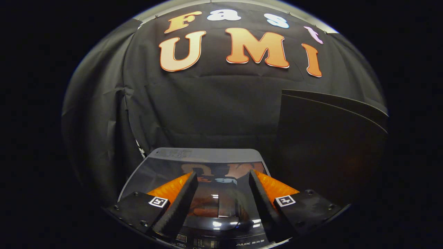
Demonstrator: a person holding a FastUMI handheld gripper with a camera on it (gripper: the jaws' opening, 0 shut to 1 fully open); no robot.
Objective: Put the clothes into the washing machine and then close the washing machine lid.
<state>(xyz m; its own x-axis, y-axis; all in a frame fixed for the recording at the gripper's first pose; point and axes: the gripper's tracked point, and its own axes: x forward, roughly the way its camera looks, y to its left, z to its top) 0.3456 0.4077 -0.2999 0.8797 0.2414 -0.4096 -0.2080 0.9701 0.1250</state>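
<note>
Washing machine [204,166] stood low ahead, directly under and just beyond the fingers. Lid [207,193] lay flat and closed over the top, dark and glossy, mirroring the wall behind. Paler grey band ran along the lid's far edge. Handle recess [225,224] sat at the lid's near edge, catching bright glints, between the two fingers. Control panel [221,242] showed nearest of all, a dark strip with small markings too fine to make out. No clothes seen on the lid or around the machine.

Gripper [223,180] hovered over the near half of the lid, jaws spread well apart with nothing between them but the lid surface below. Held nothing. Cannot tell whether the fingers touched the lid or hung just above it. Left finger [178,204] angled in over the lid's left half, right finger [263,204] over its right half. Small square marker [158,202] sat on the left finger's base, and a matching marker [285,200] on the right.

Black cloth wall [207,114] rose behind the machine, creased and draped, curving round on the left. Dark flat panel [328,145] stood to the right of the machine, upright, reaching higher than the lid, its top edge slanting. Pale strip of ceiling or frame [148,15] edged the top of the cloth.
</note>
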